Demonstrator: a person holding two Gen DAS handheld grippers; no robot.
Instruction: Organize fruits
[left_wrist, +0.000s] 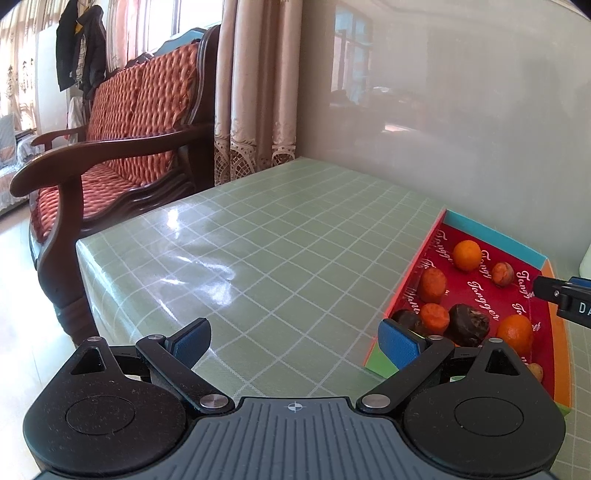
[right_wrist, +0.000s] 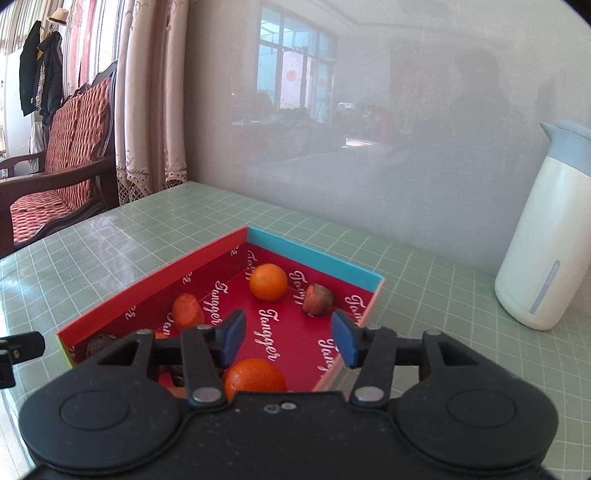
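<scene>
1. While the left gripper (left_wrist: 295, 341) is hovering over the green checked counter (left_wrist: 280, 236), its fingers (left_wrist: 192, 341) are standing wide with nothing between them.
2. The right gripper (right_wrist: 288, 338) is hanging over the red box (right_wrist: 155, 291), fingers (right_wrist: 232, 336) parted and gripping nothing.
3. An orange (right_wrist: 255, 380) is lying in the box just below and between the right fingers.
4. Beyond those fingers, another orange (right_wrist: 268, 281) and a brown fruit (right_wrist: 318, 299) are sitting near the far wall.
5. A white flask (right_wrist: 543, 236) is standing on the counter, right of the fingers.
</scene>
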